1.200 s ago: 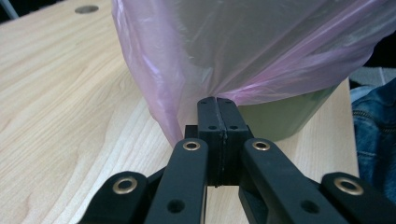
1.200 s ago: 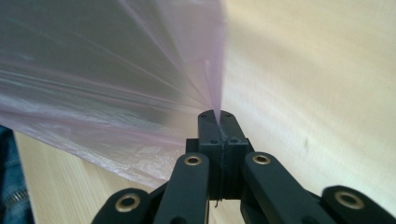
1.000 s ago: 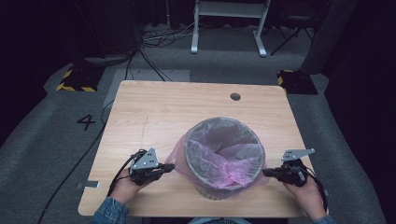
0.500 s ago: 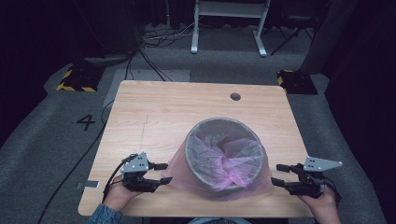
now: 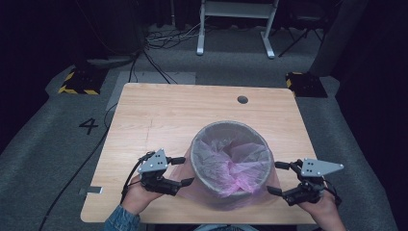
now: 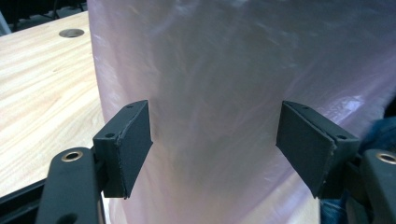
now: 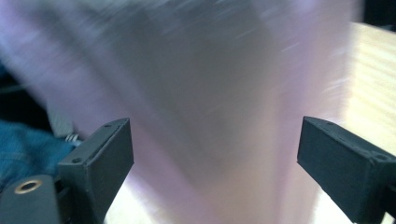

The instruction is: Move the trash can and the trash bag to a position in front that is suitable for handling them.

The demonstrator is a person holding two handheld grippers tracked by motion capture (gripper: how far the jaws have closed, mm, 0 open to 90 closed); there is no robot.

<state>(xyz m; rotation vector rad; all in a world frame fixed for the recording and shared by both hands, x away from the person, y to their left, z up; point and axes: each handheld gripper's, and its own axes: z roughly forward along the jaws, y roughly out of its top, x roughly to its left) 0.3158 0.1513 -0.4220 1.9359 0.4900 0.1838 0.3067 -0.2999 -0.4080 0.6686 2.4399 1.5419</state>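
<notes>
Near edge of the table (image 5: 144, 120), at 6 o'clock: two hands, one gripper each. At 8 o'clock, left gripper (image 5: 182, 171), jaws spread wide, just been opening, nothing pinched, tips just beside the pink bag (image 5: 231, 163). Close up in the left gripper view: left gripper (image 6: 215, 140) wide apart, pink bag (image 6: 224, 84) right in front, between the two black pads but not pressed. At 4 o'clock, right gripper (image 5: 278, 178), jaws spread wide too, just been opening, nothing pinched, tips near the bag skirt. Close up in the right gripper view: right gripper (image 7: 215, 154) wide apart, pink bag (image 7: 201, 84) blurry in front, not squeezed.

In the middle, a bit toward the near edge: round grey bin (image 5: 211, 178), standing up. Inside it, the thin pink bag, crumpled at the bottom. Bag top folded over the rim and hanging down the outside, spreading onto the table around the bin. Nothing else to see in the bin.

Farther off, at 12 o'clock on the table: small round hole (image 5: 242, 99).

Past the table, on the grey floor at 9 o'clock: a black "4" (image 5: 89, 126). At 10 and 2 o'clock: black blocks with yellow and black stripes (image 5: 77, 83). Far back at 12 o'clock: white frame legs (image 5: 235, 29).
</notes>
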